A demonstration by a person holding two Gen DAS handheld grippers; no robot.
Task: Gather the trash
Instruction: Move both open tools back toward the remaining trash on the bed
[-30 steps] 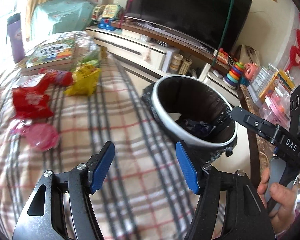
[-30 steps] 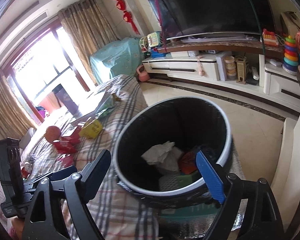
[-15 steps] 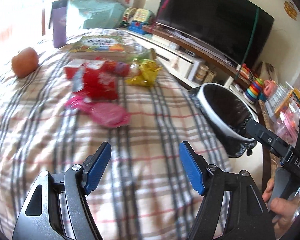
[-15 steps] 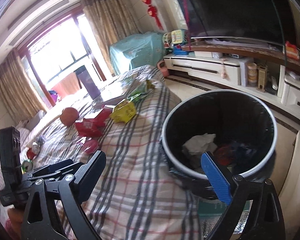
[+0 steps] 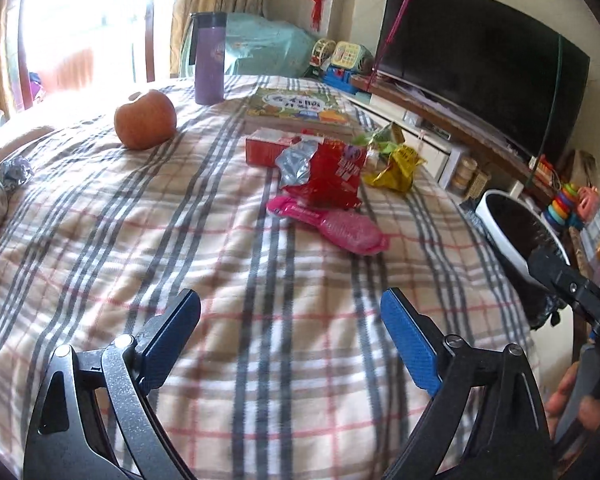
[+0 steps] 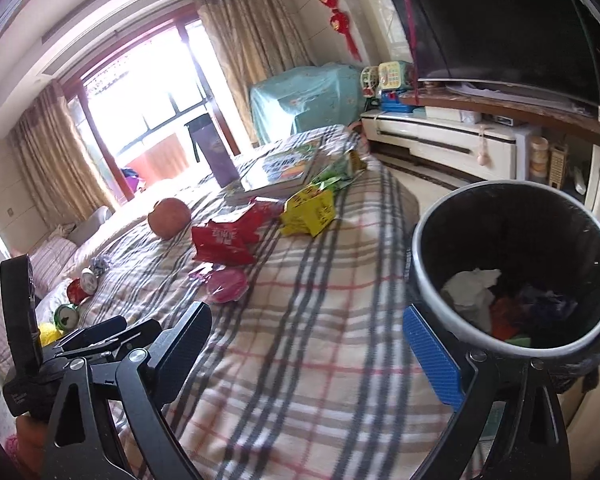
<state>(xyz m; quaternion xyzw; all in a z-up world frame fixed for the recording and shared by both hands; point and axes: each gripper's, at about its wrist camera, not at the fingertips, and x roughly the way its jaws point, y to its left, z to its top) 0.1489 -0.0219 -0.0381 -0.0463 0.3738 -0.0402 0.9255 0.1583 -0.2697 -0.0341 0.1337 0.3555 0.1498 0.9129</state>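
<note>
On the plaid bed cover (image 5: 228, 264) lie a red snack bag (image 5: 328, 176) (image 6: 226, 236), a pink wrapper (image 5: 332, 226) (image 6: 226, 286), a yellow wrapper (image 5: 396, 168) (image 6: 310, 208) and a green one (image 6: 336, 172). A black-lined bin (image 6: 512, 264) (image 5: 516, 232) with trash inside stands off the bed's right edge. My left gripper (image 5: 290, 320) hovers over bare cover short of the pink wrapper, jaws still opening, nothing between them. My right gripper (image 6: 308, 336) is open and empty, its blue finger beside the bin's rim.
An apple (image 5: 145, 119), a purple tumbler (image 5: 209, 58), a picture book (image 5: 300, 106) and a red box (image 5: 266, 148) also sit on the bed. Crumpled foil (image 5: 14, 170) and cans (image 6: 70, 312) lie at the left. A TV (image 5: 480, 64) on a low cabinet stands beyond.
Both grippers have swung left, away from the bin and over the bed. The left gripper's jaws have spread wider. The wrappers now lie straight ahead of the left gripper.
</note>
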